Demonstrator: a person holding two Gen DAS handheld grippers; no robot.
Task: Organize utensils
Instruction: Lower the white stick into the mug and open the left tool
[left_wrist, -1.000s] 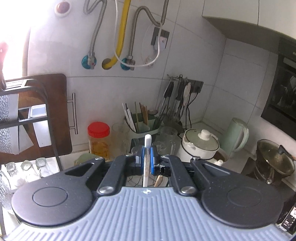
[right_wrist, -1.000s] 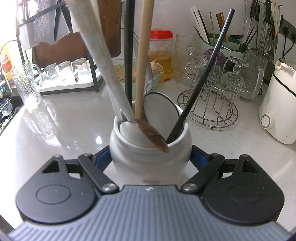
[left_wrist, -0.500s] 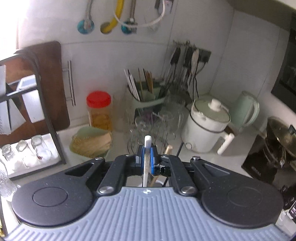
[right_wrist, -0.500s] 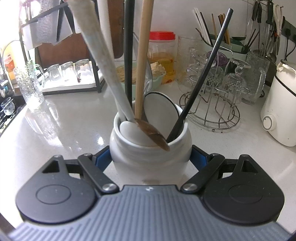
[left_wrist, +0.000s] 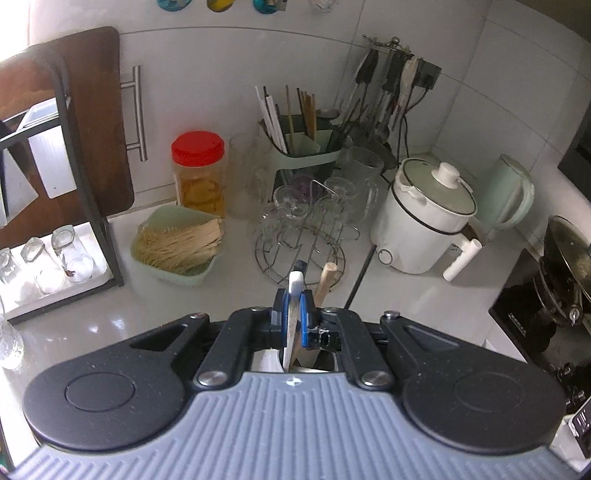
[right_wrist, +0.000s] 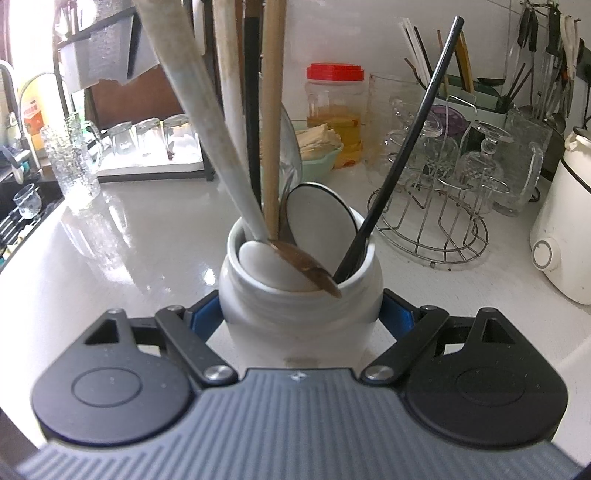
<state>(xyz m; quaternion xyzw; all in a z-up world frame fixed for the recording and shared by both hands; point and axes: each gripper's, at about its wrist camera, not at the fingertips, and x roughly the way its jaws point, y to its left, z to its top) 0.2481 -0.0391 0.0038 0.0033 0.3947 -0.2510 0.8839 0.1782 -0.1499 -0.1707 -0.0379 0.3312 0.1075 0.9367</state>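
My right gripper is shut on a white ceramic jar on the white counter, its blue pads against both sides. In the jar stand a pale ladle handle, a wooden spoon, a black handle leaning right and a round white scoop. My left gripper is shut on a thin white-tipped utensil and hangs just above the jar's mouth. A wooden handle and a black handle poke up beside it.
Behind the jar stand a wire rack of glasses, a white rice cooker, a green basket of noodles, a red-lidded jar and a green chopstick holder. A black shelf with glasses is at the left, a pot at the right.
My left gripper has come down and tipped forward with the white utensil, so the counter now fills its view. A second pale handle has appeared in the right wrist view. The right gripper stayed still.
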